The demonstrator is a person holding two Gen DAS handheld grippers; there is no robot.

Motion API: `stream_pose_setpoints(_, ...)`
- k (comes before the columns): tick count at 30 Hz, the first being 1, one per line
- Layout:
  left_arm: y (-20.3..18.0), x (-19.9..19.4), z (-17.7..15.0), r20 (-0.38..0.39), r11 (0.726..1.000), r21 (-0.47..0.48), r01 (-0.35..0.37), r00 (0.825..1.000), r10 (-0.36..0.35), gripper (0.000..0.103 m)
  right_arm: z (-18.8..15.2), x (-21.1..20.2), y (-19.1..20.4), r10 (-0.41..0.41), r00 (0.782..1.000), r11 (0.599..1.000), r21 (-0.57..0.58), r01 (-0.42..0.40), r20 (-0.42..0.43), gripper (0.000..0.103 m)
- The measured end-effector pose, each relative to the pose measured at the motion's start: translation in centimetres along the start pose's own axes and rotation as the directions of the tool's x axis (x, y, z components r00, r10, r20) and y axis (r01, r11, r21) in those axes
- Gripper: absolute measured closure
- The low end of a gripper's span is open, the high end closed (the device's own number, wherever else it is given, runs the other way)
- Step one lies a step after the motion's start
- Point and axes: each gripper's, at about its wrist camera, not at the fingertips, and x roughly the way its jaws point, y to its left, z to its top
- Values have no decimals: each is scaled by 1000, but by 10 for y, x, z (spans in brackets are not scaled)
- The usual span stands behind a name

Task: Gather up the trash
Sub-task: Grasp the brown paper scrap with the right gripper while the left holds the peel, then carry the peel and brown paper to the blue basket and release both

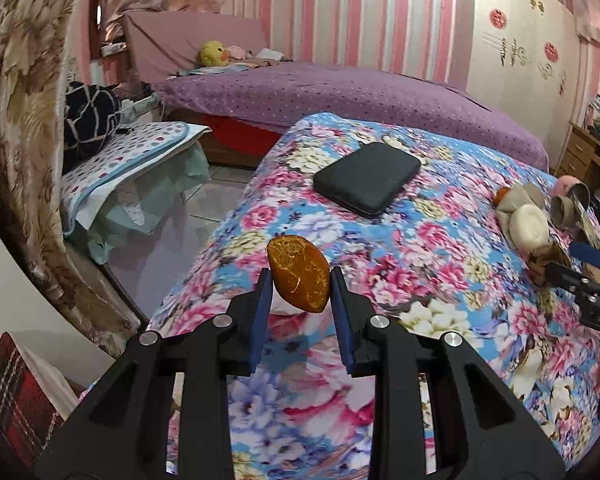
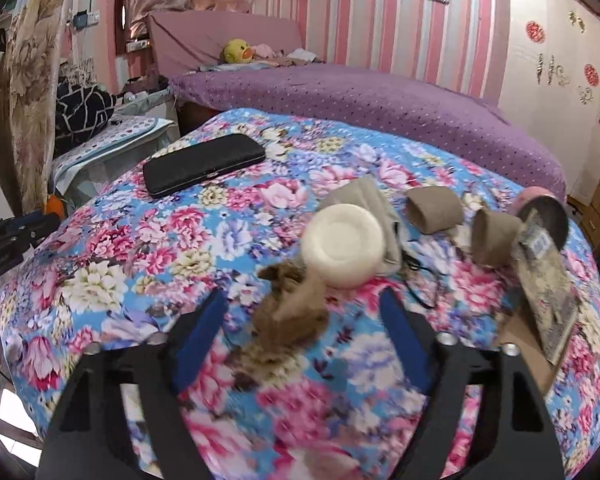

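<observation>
Left gripper (image 1: 298,280) clamps orange peel (image 1: 299,274) between its pads. Right gripper (image 2: 302,312) jaws wide, crumpled brown paper (image 2: 290,314) between them, untouched. Centre, then close fully. Beyond the tips: white round lid (image 2: 343,250), cardboard tubes (image 2: 434,209), black case (image 2: 204,164).

We see our left gripper (image 1: 298,280) built of matte black plastic arms with long cut-out slots, silver round screw heads at the joints and flat blue pads (image 1: 260,320) lining both fingers; our right gripper (image 2: 304,312) looks the same, black with blue pads
</observation>
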Motion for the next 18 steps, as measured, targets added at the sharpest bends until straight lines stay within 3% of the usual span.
stream_pose_setpoints(1, 0, 0, 0, 1, 1000, -1, -2, 1000, 2, 75, 1, 5, 2, 3, 1000, 1000, -4, -3, -10, 43)
stream_pose_setpoints(3, 0, 0, 0, 3, 1000, 4, -7, 1000, 7, 75, 1, 14, 6, 9, 999, 1000, -15, -10, -45, 62)
stream_pose_setpoints(10, -13, -3, 3, 10, 999, 29, -14, 1000, 13, 75, -1, 2, -1, 24, 1000, 999, -21, -24, -14, 62)
stream_pose_setpoints(18, -56, -17, 10, 47, 997, 83, 2, 999, -6, 75, -10, -41, -51, -38, 999, 999, -8, 38, 31, 62)
